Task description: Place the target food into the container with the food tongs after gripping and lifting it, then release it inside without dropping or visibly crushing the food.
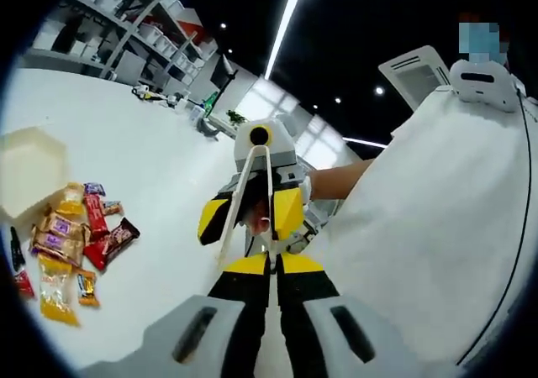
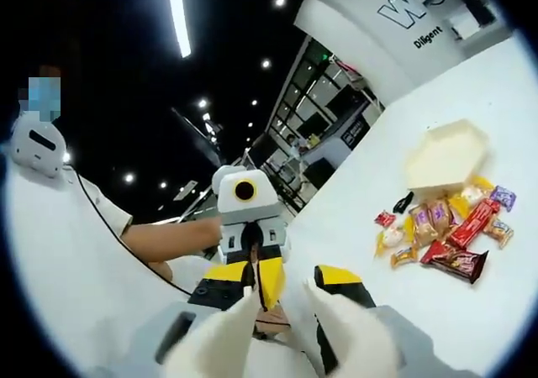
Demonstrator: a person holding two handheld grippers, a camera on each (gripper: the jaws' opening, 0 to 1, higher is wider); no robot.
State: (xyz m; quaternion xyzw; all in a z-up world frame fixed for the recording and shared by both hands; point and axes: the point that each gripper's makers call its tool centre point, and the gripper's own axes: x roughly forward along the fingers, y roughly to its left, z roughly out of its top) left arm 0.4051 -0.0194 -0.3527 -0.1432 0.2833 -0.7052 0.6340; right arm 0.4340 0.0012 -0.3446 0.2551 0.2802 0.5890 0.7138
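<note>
White food tongs [image 1: 250, 195] span the gap between my two grippers, above the white table [image 1: 160, 185]. My right gripper [image 1: 252, 217] has its yellow jaws closed on the outside of both tong arms. My left gripper [image 1: 271, 265] is shut on the tip of one arm. In the right gripper view the tong arms [image 2: 225, 328] rise from the bottom inside my right gripper [image 2: 282, 287], and the left gripper [image 2: 252, 275] pinches a tip. A pile of wrapped snacks [image 1: 76, 235] [image 2: 445, 227] lies beside a cream container [image 1: 34, 172] [image 2: 445, 155], well away from both grippers.
A person in a white garment [image 1: 437, 227] stands close behind the grippers, one bare forearm [image 2: 168, 239] reaching in. Shelves with bins [image 1: 134, 25] line the far side of the room. A black marker-like item [image 2: 403, 202] lies by the container.
</note>
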